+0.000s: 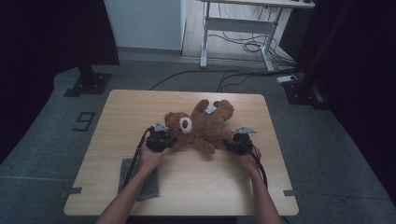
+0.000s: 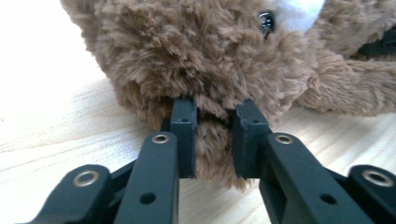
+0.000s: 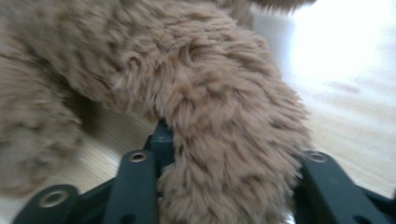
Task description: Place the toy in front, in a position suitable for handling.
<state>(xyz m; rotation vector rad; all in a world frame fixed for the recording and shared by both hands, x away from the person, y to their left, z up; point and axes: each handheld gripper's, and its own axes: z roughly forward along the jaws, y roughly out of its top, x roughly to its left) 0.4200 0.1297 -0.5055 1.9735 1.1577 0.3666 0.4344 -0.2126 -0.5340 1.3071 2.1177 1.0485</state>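
A brown teddy bear point(image 1: 205, 123) lies on its back on the wooden table point(image 1: 116, 121), its head with the white muzzle toward the left. My left gripper point(image 1: 159, 138) sits at the bear's head. In the left gripper view this gripper point(image 2: 212, 140) is shut on a tuft of fur at the edge of the teddy bear's head point(image 2: 196, 51), just above the tabletop. My right gripper point(image 1: 240, 140) is at the bear's right side. In the right gripper view, which is blurred, a thick furry limb point(image 3: 233, 140) fills the gap between the widely spaced jaws and covers the right one.
A grey cloth point(image 1: 150, 185) lies at the table's front left, partly under the left forearm. A cable trails from each gripper toward the person. Beyond the table stand a white desk frame point(image 1: 233, 28) with floor cables and black stands point(image 1: 88, 79) at both sides.
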